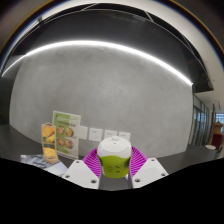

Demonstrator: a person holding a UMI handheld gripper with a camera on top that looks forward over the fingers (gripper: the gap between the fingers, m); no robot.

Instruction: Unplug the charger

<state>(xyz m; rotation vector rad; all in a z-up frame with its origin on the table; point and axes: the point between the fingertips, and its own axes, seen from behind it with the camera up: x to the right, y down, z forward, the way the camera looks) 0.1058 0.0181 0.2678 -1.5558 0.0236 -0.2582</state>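
While half-shut, gripper around charger.

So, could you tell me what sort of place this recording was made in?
Probably an office or public lobby: a large grey wall with a row of wall sockets, and a leaflet stand on a counter. The gripper holds a white and green charger between its fingers.

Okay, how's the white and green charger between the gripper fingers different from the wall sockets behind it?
The charger is a rounded body, white on top and green lower down; the wall sockets are flat, pale square plates. The charger sits close, between the gripper fingers; the wall sockets sit farther back, in a row on the grey wall. Both are partly light-coloured.
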